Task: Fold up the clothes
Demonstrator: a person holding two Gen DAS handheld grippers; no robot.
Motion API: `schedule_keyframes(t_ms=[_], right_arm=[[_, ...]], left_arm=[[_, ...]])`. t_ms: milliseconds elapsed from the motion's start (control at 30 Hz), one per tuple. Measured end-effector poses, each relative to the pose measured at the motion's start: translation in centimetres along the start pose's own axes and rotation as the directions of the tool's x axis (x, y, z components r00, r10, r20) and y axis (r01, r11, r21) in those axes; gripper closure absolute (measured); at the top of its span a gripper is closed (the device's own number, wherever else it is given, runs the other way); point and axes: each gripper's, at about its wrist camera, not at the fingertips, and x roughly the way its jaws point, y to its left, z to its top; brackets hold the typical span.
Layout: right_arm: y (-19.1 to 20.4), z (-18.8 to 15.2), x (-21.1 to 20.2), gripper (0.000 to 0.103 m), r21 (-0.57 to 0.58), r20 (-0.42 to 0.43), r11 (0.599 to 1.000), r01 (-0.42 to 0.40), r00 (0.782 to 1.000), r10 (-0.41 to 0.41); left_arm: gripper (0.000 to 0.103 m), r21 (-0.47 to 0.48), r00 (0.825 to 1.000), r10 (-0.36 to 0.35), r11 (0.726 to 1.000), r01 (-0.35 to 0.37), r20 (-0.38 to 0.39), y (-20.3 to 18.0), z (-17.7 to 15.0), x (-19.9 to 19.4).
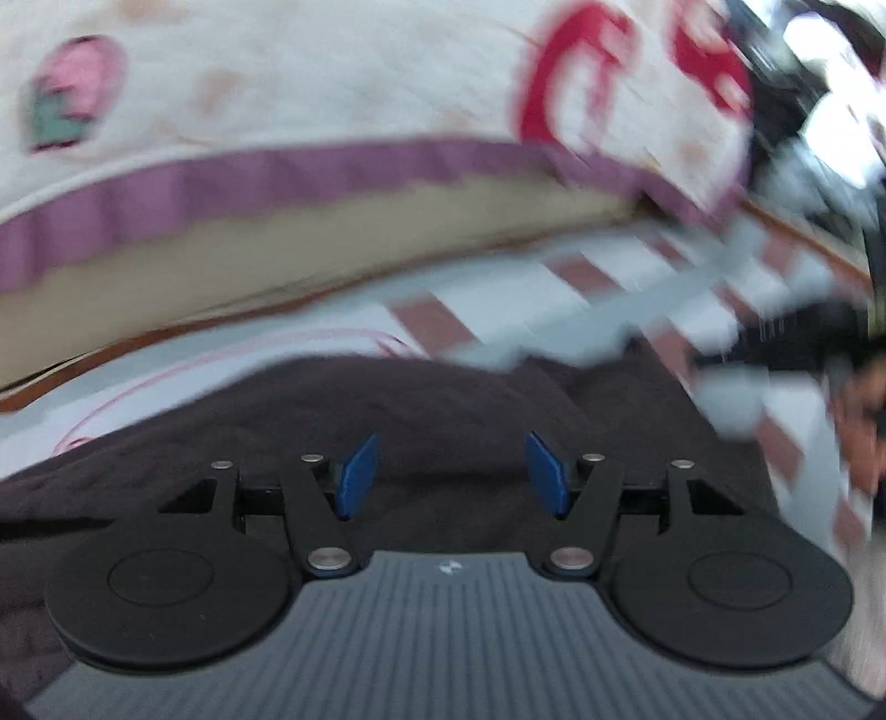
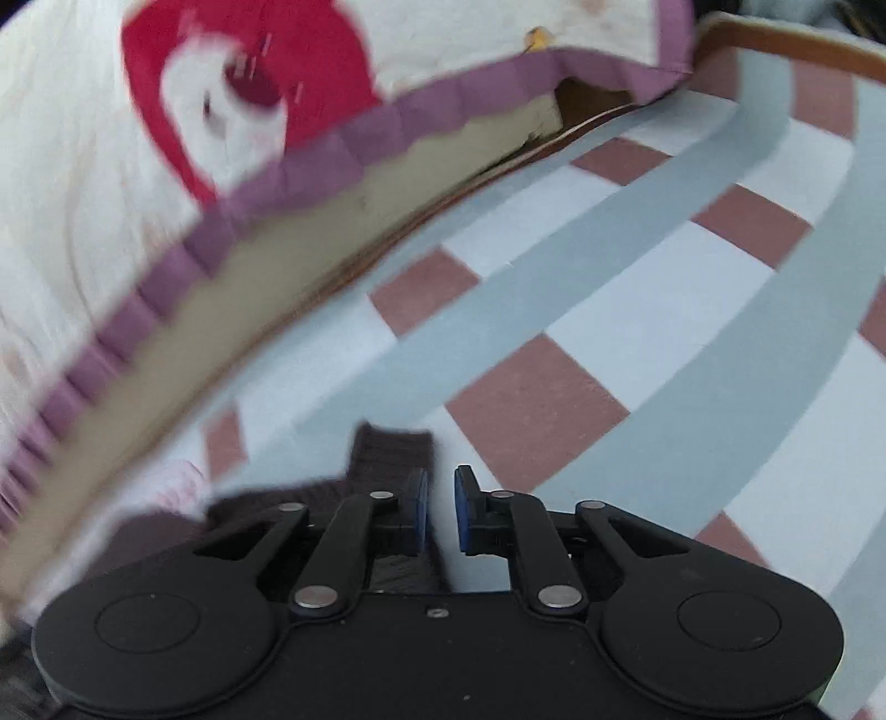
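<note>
Left gripper (image 1: 452,476) hung over a dark brown garment (image 1: 432,404), blue pads (image 1: 359,475) spread wide apart, nothing between them. The garment filled the lower part of the left wrist view; its far edge ran in a low arc against the checked sheet (image 1: 498,302).

Right gripper (image 2: 441,509) had its pads nearly together, a thin gap left between them. A strip of the same dark garment (image 2: 390,451) lay just ahead and left of the fingertips and ran back under the left finger; whether any cloth was pinched, I could not tell.

Open room: to the right of the right gripper the checked sheet (image 2: 637,310) lay bare, grey bands crossing white and dull red squares. To the left, a mattress edge (image 2: 266,277) with a purple frilled border (image 2: 310,160) ran close by, diagonally.

A white cover with red print (image 2: 249,88) lay on top of the mattress. A brown wooden rim (image 2: 786,41) closed off the far edge of the sheet. Both views were motion-blurred. Dark clutter at the far right of the left wrist view was too smeared to identify.
</note>
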Motion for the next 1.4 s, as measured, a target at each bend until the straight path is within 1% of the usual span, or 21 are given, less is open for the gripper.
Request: schedule_keyframes(t_ms=[67,100,167,267,333,400,500,533,600,633,700,733,800,900,967,1067,1200,1267,1333,1367,1400], right_arm=[[-0.5,-0.1,-0.6,0.067,0.106,0.025,0.993,-0.053,0.998,0.051],[-0.5,-0.5,-0.7,0.067,0.141,0.028,0.987,-0.081,0.997,0.078],[0.8,-2.0,-0.9,0.067,0.132,0.0,0.983,-0.127,0.992,0.128],[5.4,-3.9,-0.3,0.067,-0.094,-0.129,0.967,-0.238,0.966,0.225],[8.4,-5.0,0.8,0.063,-0.247,-0.22,0.922,-0.298,0.944,0.246],[11.0,-6.4,2.3,0.063,-0.352,-0.313,0.87,-0.344,0.92,0.237],[14.6,-8.5,4.4,0.063,-0.469,-0.436,0.788,-0.398,0.881,0.185],[16.0,-9.3,4.7,0.063,-0.534,-0.424,0.757,-0.376,0.894,0.145],[18.1,-9.9,5.6,0.065,-0.685,-0.29,0.687,-0.243,0.956,0.049],[19.1,-10.2,6.1,0.068,-0.748,-0.212,0.642,-0.167,0.977,0.007],[20.6,-10.4,7.0,0.067,-0.836,-0.022,0.549,0.012,0.998,-0.055],[20.6,-9.8,7.5,0.063,-0.838,0.025,0.543,0.052,0.998,-0.057],[20.4,-8.6,8.7,0.063,-0.833,0.099,0.541,0.112,0.994,-0.054],[19.4,-6.7,9.3,0.062,-0.778,0.015,0.628,0.022,1.0,-0.016],[19.3,-6.3,9.2,0.059,-0.757,-0.027,0.652,-0.04,0.999,0.029],[19.1,-5.8,9.8,0.055,-0.721,-0.095,0.684,-0.111,0.994,0.061],[18.7,-5.3,10.9,0.038,-0.668,-0.138,0.731,-0.143,0.988,0.067],[18.1,-5.1,11.3,0.034,-0.636,-0.145,0.757,-0.147,0.987,0.07],[17.6,-5.2,11.5,0.029,-0.627,-0.146,0.765,-0.15,0.987,0.074],[17.6,-5.2,11.7,0.028,-0.632,-0.144,0.76,-0.153,0.986,0.079],[17.7,-5.3,11.9,0.028,-0.636,-0.142,0.756,-0.156,0.986,0.083]], left_arm=[[0.043,0.028,0.998,-0.046,0.998,0.048,-0.05,-0.6,-0.3,0.8],[0.043,0.003,0.996,-0.059,0.998,0.059,-0.068,-0.5,-0.7,1.1],[0.043,-0.121,0.994,-0.066,0.991,0.055,-0.088,0.3,-1.8,1.7],[0.043,-0.269,0.998,-0.06,0.962,0.05,-0.027,2.6,-2.9,0.5],[0.043,-0.28,1.0,0.029,0.959,-0.031,-0.012,3.6,-3.1,-0.3],[0.044,-0.265,0.99,0.144,0.954,-0.141,-0.007,4.5,-3.1,-1.0],[0.043,-0.301,0.973,0.228,0.93,-0.211,0.021,5.3,-4.0,-2.4],[0.043,-0.318,0.968,0.25,0.92,-0.228,0.031,5.6,-4.4,-2.9],[0.043,-0.339,0.955,0.296,0.902,-0.268,0.033,6.2,-5.3,-4.0],[0.043,-0.347,0.947,0.318,0.892,-0.289,0.031,6.5,-5.8,-4.5],[0.043,-0.346,0.924,0.38,0.872,-0.347,0.03,7.7,-6.5,-6.0],[0.043,-0.344,0.91,0.413,0.86,-0.377,0.034,8.2,-6.9,-6.8],[0.043,-0.348,0.882,0.468,0.835,-0.426,0.045,9.8,-8.1,-8.5],[0.042,-0.348,0.859,0.511,0.812,-0.469,0.032,12.6,-9.4,-10.3],[0.042,-0.323,0.851,0.525,0.809,-0.491,0.022,14.2,-9.8,-10.8],[0.042,-0.23,0.842,0.538,0.823,-0.519,0.025,16.1,-9.2,-11.2],[0.041,-0.111,0.862,0.505,0.86,-0.499,0.041,17.7,-7.8,-10.6],[0.04,-0.059,0.883,0.47,0.882,-0.468,0.021,18.3,-7.1,-9.5],[0.035,0.007,0.94,0.324,0.946,-0.325,-0.102,19.0,-6.5,-7.1],[0.035,0.048,0.946,0.281,0.96,-0.277,-0.162,19.0,-6.3,-5.8],[0.035,0.09,0.938,0.294,0.955,-0.282,-0.183,18.7,-6.3,-4.9]])
